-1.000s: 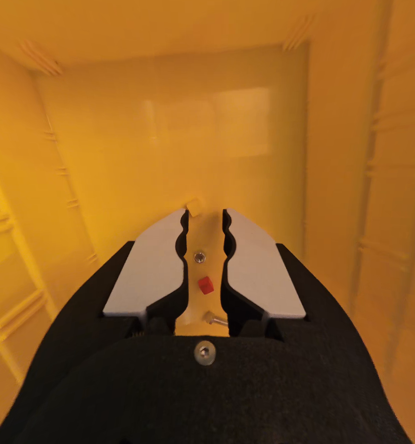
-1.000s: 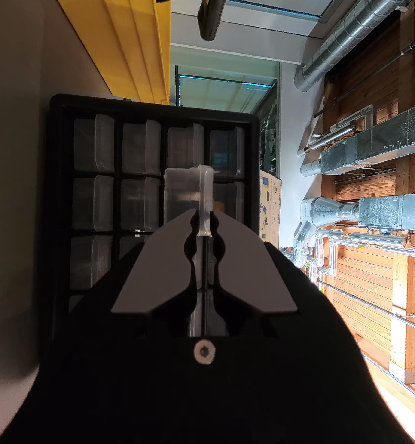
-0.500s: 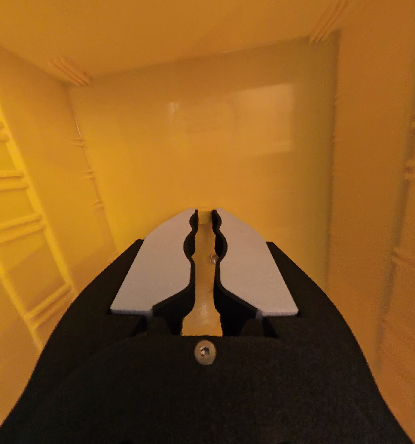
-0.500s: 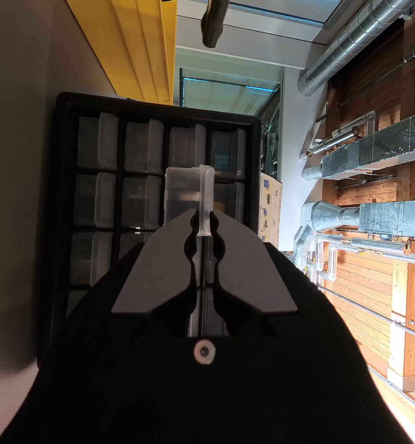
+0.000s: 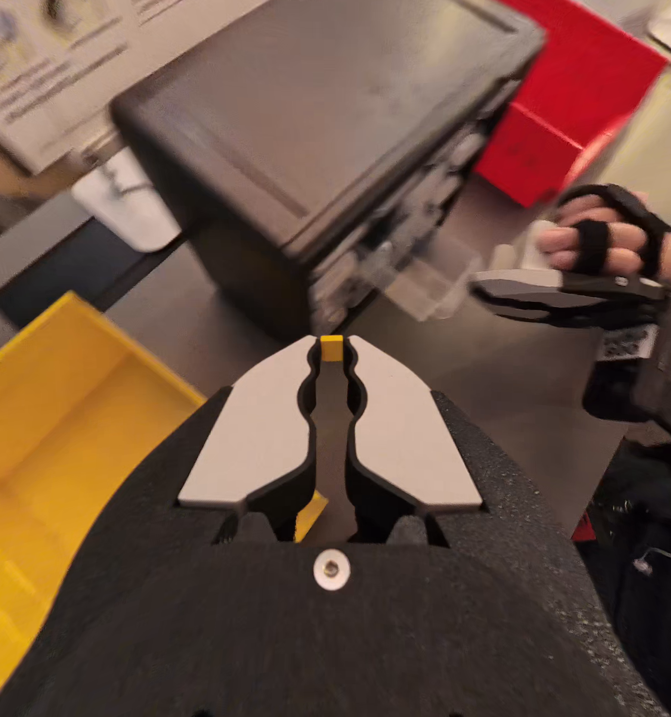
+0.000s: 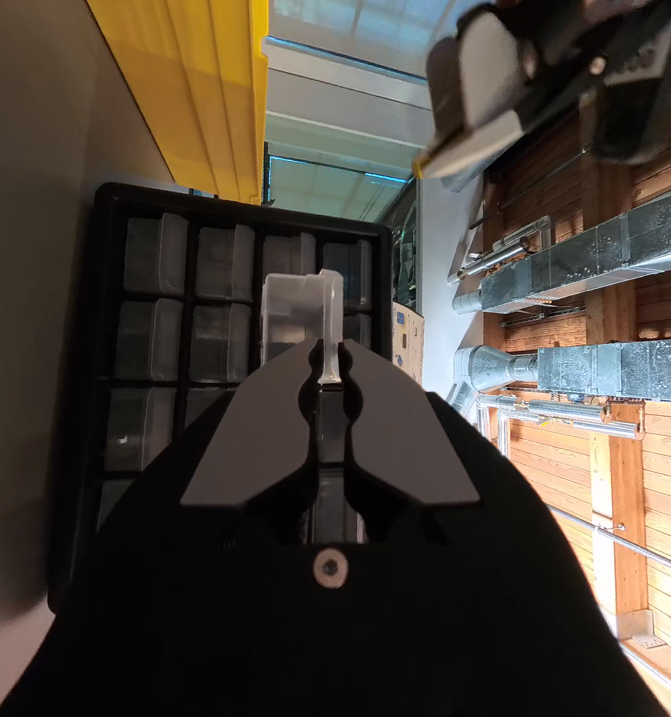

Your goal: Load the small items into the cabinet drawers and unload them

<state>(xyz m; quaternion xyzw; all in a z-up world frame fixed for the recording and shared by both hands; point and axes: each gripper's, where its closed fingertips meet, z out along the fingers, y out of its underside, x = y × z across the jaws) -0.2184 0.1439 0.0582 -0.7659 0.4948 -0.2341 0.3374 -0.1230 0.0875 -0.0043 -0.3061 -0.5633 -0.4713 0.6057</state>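
My left gripper (image 5: 331, 343) is shut on a small yellow block (image 5: 331, 347) and holds it in the air above the table, in front of the black drawer cabinet (image 5: 318, 116). My right gripper (image 6: 329, 345) is shut on the handle of a clear plastic drawer (image 6: 299, 310) pulled out of the cabinet (image 6: 105, 271). In the left wrist view the right gripper (image 5: 477, 283) and the pulled-out drawer (image 5: 423, 279) show at the right. In the right wrist view the left gripper (image 6: 423, 168) shows at the top with the yellow block (image 6: 418, 167) at its tip.
A yellow bin (image 5: 54, 407) stands at the left of the cabinet; its outer wall also shows in the right wrist view (image 6: 209, 97). A red box (image 5: 570, 97) stands behind the cabinet at the right. A person's gloved hand (image 5: 598, 240) holds the right gripper. The grippers' ends are close to 15 cm from one another.
My left gripper closed on the yellow block inside the yellow bin and has lifted out of it toward the cabinet. My right gripper still holds the drawer handle.
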